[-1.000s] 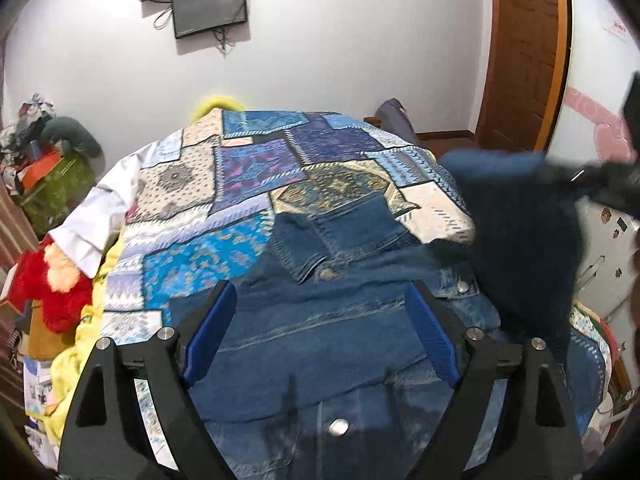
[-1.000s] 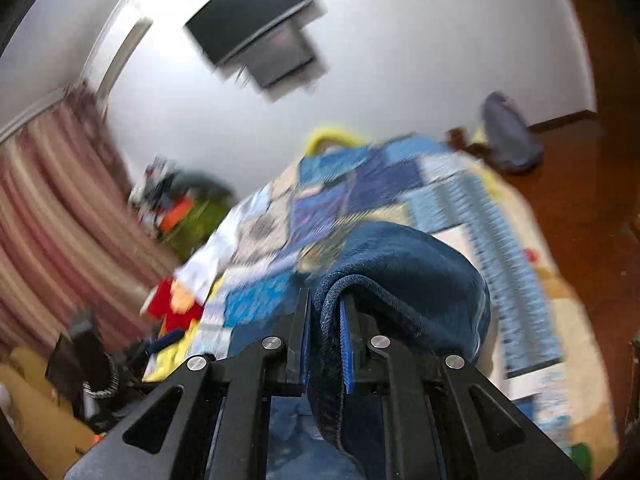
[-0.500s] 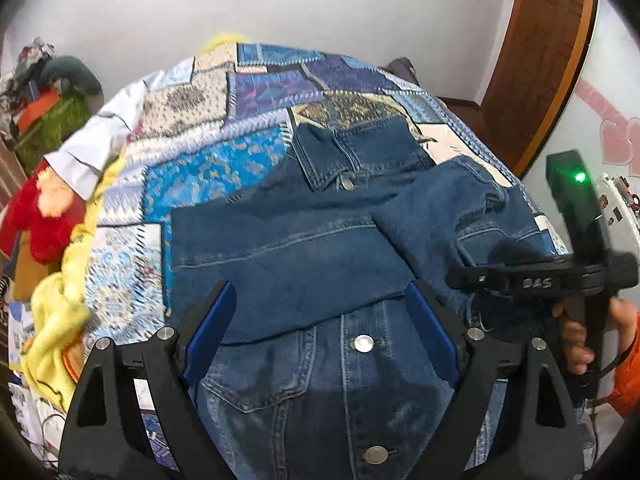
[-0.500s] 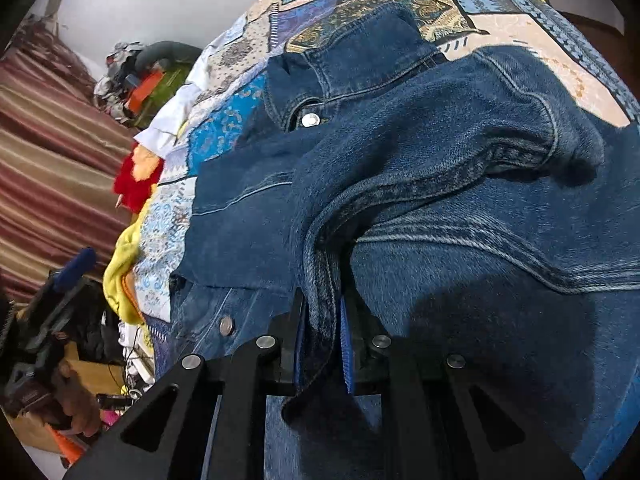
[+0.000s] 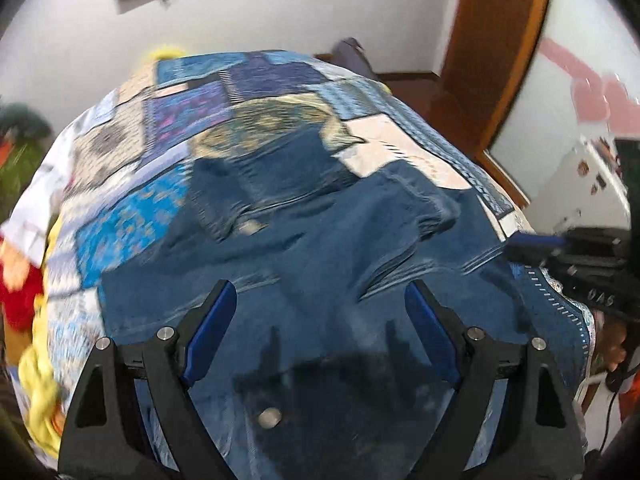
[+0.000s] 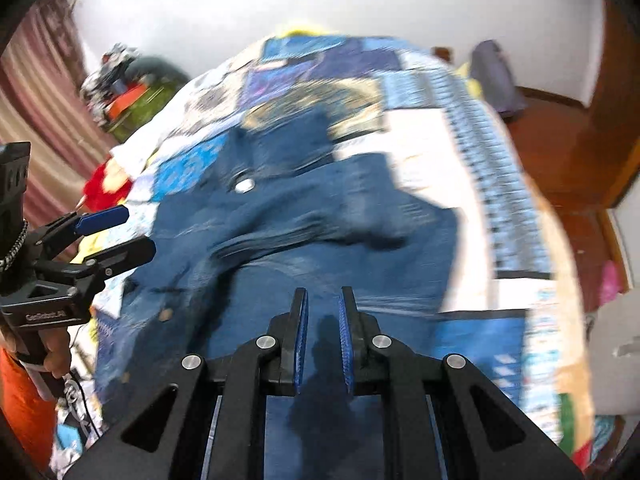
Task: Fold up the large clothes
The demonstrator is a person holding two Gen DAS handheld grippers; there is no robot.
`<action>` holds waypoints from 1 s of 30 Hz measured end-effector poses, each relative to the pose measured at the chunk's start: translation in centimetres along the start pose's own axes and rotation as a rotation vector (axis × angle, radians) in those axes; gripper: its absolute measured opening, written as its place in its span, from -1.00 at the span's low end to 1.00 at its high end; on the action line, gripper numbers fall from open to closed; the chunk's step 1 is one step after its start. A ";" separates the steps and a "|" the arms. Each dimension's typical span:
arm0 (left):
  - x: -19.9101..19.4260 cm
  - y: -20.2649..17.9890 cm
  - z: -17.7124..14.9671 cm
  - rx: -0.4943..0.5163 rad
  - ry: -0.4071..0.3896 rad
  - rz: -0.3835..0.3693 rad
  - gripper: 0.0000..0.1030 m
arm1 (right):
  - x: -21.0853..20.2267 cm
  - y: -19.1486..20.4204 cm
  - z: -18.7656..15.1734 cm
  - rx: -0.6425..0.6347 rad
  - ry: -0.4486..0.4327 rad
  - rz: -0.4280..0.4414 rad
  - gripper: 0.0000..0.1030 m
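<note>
- Denim jacket (image 5: pixel 320 248) spread on the patchwork bedspread (image 5: pixel 132 220), collar (image 5: pixel 256 184) at the far end, button front toward the near edge; long axis runs away from both cameras, collar to hem.
- One sleeve (image 5: pixel 420 216) already laid across the chest on the right side, cuff bunched near the middle. Blurred frames; finer creases unreadable.
- Left tongs (image 5: pixel 316 328) spread wide, nothing between the blue pads, hovering over the lower front of the jacket near the button row (image 5: pixel 269 417).
- Right tongs (image 6: pixel 323 332) parted by a narrow gap, no cloth pinched in it, hanging above the jacket's right panel (image 6: pixel 360 264).
- In the right wrist view, left tongs (image 6: pixel 108 232) seen from the side at the jacket's left edge, spread, well apart from the right pair.
- Key relation: jacket directly ahead of and below both tongs, hem nearest, collar farthest. Left pair nearer the left flank, right pair nearer the folded sleeve.
- Judgement: sleeve fold on the right looks set down; next likely a matching fold on the left, or hem brought up toward collar along the long axis.
- Risk: stiff denim may spring back.
</note>
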State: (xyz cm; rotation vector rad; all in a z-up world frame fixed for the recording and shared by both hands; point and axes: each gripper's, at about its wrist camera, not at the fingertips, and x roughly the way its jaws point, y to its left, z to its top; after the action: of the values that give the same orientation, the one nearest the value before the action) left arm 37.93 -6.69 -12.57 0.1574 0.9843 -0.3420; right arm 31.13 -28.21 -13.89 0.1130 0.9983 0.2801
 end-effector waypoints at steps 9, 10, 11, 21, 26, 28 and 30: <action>8.5 -7.1 3.3 0.169 0.120 0.001 0.44 | 0.3 -7.0 -1.1 0.116 0.012 -0.059 -0.79; 9.5 -7.6 3.5 0.180 0.130 0.015 0.44 | 0.6 -7.3 -1.4 0.122 0.022 -0.051 -0.79; 10.3 -8.0 3.7 0.191 0.136 0.030 0.42 | 1.0 -7.3 -1.7 0.127 0.031 -0.040 -0.79; 10.0 -7.6 4.6 0.190 0.052 0.149 -0.86 | 2.8 -6.3 -2.5 0.103 0.053 -0.004 -0.79; 4.9 -3.8 6.0 0.103 -0.059 0.139 -0.89 | 2.1 -6.2 -1.6 0.103 0.029 -0.017 -0.79; 2.4 -1.6 6.3 0.066 -0.103 0.145 -0.89 | 1.5 -5.9 -1.2 0.101 0.012 -0.014 -0.79; 0.1 1.2 6.1 0.016 -0.136 0.147 -0.89 | 1.0 -5.3 -0.7 0.092 -0.006 -0.009 -0.79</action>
State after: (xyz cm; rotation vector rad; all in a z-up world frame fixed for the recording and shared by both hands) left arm 43.18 -7.31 -9.31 0.2173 0.8304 -0.2225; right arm 31.99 -33.08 -16.27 0.1932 1.0052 0.2251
